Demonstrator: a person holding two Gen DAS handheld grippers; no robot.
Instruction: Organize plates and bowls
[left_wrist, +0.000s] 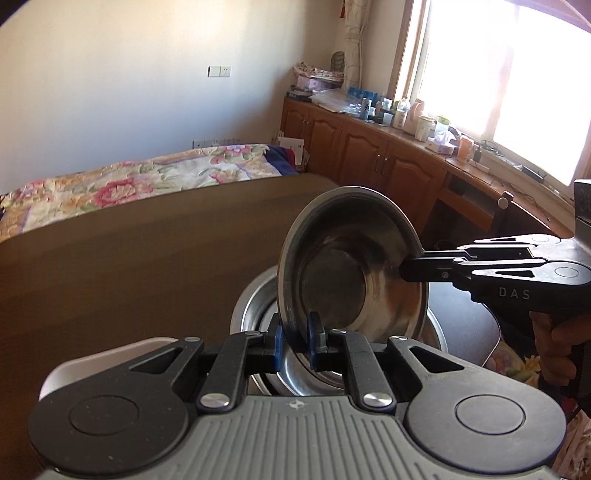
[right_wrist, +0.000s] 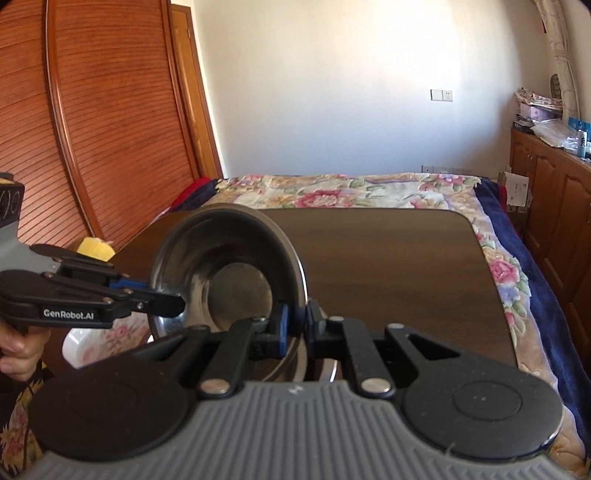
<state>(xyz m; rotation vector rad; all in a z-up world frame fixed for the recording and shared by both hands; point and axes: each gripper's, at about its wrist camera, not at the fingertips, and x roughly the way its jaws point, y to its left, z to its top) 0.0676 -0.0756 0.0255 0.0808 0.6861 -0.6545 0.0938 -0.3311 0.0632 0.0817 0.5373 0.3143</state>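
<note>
A steel bowl (left_wrist: 351, 266) hangs tilted on its side above the brown table (left_wrist: 129, 266), held at its rim from two sides. My left gripper (left_wrist: 295, 332) is shut on the bowl's lower rim, blue pads pinching the edge. My right gripper (left_wrist: 406, 264) reaches in from the right and is shut on the right rim. In the right wrist view the same steel bowl (right_wrist: 229, 258) is clamped by my right gripper (right_wrist: 295, 317), with my left gripper (right_wrist: 166, 295) coming in from the left. A second steel bowl (left_wrist: 255, 306) sits upright on the table directly beneath.
A white dish (left_wrist: 92, 354) lies at the table's near left, and a white floral bowl (right_wrist: 92, 343) shows low on the left. A bed with a floral cover (right_wrist: 351, 192) lies beyond the table (right_wrist: 406, 266). Wooden cabinets (left_wrist: 369, 155) line the window side. A hand (right_wrist: 18, 347) grips the left tool.
</note>
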